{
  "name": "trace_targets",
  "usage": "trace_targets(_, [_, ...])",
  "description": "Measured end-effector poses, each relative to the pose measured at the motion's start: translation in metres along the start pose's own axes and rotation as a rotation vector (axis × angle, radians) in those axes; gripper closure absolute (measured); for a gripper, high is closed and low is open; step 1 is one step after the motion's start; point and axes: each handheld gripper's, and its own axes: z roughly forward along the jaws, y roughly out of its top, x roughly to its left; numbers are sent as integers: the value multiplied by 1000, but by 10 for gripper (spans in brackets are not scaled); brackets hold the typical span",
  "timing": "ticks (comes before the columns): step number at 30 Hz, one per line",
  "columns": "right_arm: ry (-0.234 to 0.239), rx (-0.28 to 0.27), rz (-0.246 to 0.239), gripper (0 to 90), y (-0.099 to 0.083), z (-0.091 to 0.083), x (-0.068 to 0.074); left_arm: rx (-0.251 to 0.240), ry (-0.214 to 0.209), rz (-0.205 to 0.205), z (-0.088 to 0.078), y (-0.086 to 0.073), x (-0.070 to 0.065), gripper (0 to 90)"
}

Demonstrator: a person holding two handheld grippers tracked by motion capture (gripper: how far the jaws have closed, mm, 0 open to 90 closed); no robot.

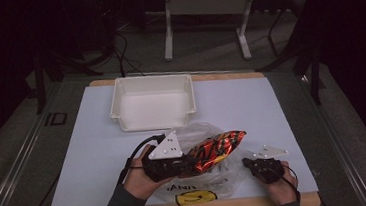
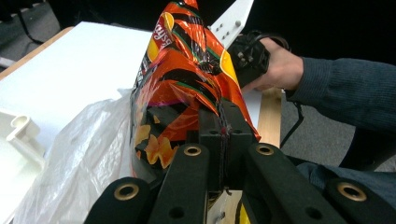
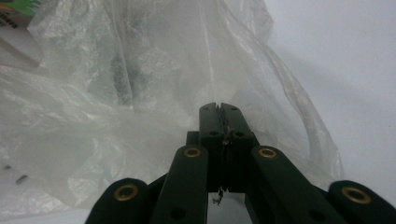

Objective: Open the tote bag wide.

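While clamped, chip bag [image 1: 215,152] slants up-right, over plastic bag [image 1: 206,186]

white bin [image 1: 153,103] blocks far side, flanks free

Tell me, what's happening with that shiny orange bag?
A person's left gripper is shut on a crinkly orange-and-red foil snack bag, holding it over a clear thin plastic bag on the white table. The right gripper pinches that plastic bag's edge. An empty white plastic bin sits behind.
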Motion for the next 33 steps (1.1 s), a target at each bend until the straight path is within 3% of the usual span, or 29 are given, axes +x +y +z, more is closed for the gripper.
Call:
trace_targets(26, [3,-7,11,881,1,2,-4,-86,-62,31,-1,31,-1,897])
trace_targets(33, [3,-12,15,881,1,2,-4,-93,-57,39,0,38,-1,897])
